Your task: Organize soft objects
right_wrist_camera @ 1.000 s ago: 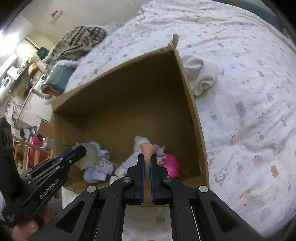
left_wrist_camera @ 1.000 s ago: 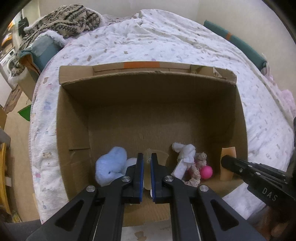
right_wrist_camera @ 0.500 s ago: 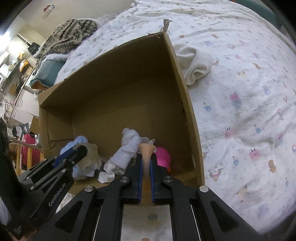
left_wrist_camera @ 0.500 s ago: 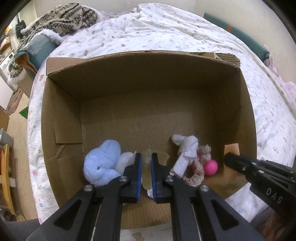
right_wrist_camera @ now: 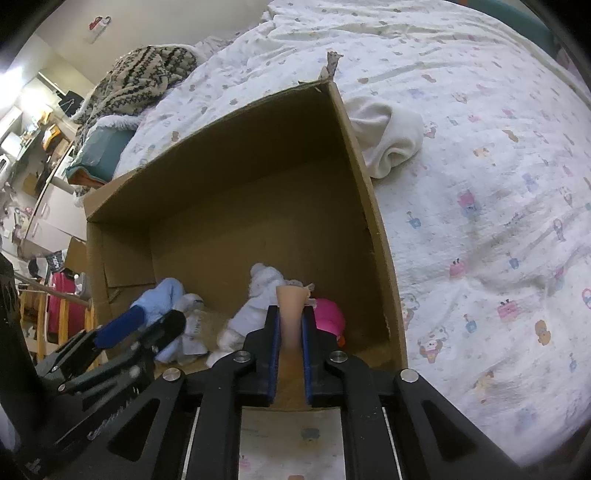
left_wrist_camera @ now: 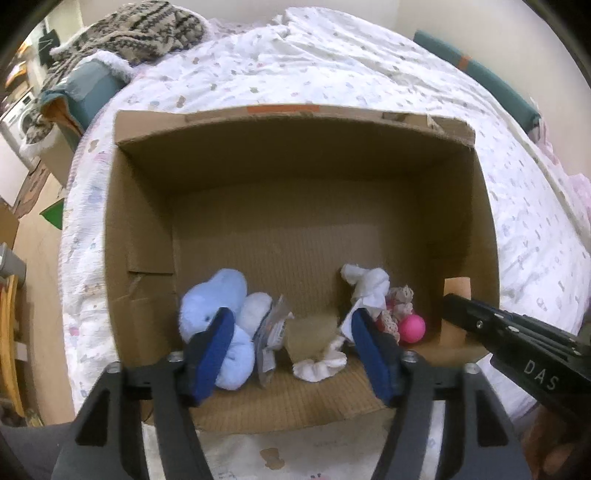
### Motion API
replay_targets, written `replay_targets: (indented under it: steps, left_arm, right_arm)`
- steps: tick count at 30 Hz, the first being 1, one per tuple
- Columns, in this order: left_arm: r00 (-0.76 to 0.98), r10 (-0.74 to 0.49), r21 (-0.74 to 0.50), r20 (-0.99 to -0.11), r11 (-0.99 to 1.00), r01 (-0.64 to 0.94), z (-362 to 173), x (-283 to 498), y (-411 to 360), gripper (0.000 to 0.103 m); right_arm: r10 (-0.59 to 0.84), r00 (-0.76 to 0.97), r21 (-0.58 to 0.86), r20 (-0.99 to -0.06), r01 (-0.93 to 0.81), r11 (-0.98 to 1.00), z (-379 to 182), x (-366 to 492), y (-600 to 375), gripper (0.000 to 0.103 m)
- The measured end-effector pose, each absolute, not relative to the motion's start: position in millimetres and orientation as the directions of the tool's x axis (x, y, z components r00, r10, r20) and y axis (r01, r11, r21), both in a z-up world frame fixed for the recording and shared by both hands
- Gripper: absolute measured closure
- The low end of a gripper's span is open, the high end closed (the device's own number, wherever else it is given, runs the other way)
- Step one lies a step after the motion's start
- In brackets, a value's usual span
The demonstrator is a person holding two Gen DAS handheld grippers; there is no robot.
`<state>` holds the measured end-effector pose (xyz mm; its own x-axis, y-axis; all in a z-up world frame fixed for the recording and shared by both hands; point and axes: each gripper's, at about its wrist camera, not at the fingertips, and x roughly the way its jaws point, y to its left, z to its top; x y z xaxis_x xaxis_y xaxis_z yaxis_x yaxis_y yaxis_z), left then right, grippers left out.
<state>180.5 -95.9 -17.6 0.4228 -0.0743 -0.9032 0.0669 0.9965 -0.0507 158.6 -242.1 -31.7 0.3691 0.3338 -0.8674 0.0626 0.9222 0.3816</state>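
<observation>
An open cardboard box (left_wrist_camera: 295, 147) lies on the bed. In it are a light blue plush (left_wrist_camera: 214, 302), a white cloth (left_wrist_camera: 365, 291), a white scrunchie (left_wrist_camera: 321, 365), a lace scrunchie (left_wrist_camera: 400, 299) and a pink ball (left_wrist_camera: 412, 328). My left gripper (left_wrist_camera: 291, 343) is open and empty over the box's near part. A translucent beige piece (left_wrist_camera: 310, 338) lies on the box floor between its fingers. My right gripper (right_wrist_camera: 290, 332) is shut on a peach soft object (right_wrist_camera: 291, 314), held at the box's right near corner; the peach object also shows in the left wrist view (left_wrist_camera: 456, 310).
The bed has a white patterned sheet (right_wrist_camera: 498, 221). A cream cloth bundle (right_wrist_camera: 388, 140) lies outside the box's right wall. A knitted patterned blanket (left_wrist_camera: 136, 29) and a teal cushion (left_wrist_camera: 88, 88) lie at the bed's far left. A teal bolster (left_wrist_camera: 480, 77) lies along the far right.
My left gripper has opened and let go of the translucent beige piece, which now lies in the box. My right gripper still holds the peach object, with its jaws slightly wider.
</observation>
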Motion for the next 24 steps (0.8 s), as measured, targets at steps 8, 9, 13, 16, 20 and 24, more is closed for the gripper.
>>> replay_targets:
  steps: [8,9,13,16,20,24]
  left_arm:
    - [0.503,0.010,0.036,-0.864,0.998,0.042,6.2,165.9,-91.9,0.040]
    - [0.518,0.014,0.037,-0.855,0.999,0.033,9.7,164.3,-88.8,0.040]
    - [0.563,0.038,0.047,-0.826,0.999,0.001,22.4,158.9,-73.9,0.040]
    - [0.588,0.034,0.037,-0.808,0.999,-0.007,31.7,152.5,-64.5,0.039]
    - [0.608,0.020,0.008,-0.793,1.000,-0.022,41.8,137.8,-50.2,0.031]
    - [0.636,0.016,-0.003,-0.772,1.000,-0.028,51.1,119.8,-33.3,0.014]
  right_arm:
    - [0.345,0.420,0.401,-0.839,0.051,0.915,-16.6,153.8,-245.0,0.070]
    - [0.347,0.430,0.406,-0.833,0.051,0.912,-14.6,152.4,-245.5,0.056]
    - [0.343,0.485,0.407,-0.805,0.031,0.913,-0.3,145.0,-245.7,0.035]
    - [0.317,0.537,0.383,-0.782,0.012,0.924,13.4,136.8,-243.9,0.025]
    - [0.311,0.593,0.379,-0.743,-0.010,0.925,29.9,124.1,-244.4,0.015]
    - [0.275,0.658,0.347,-0.701,-0.022,0.937,44.1,106.7,-242.1,0.001]
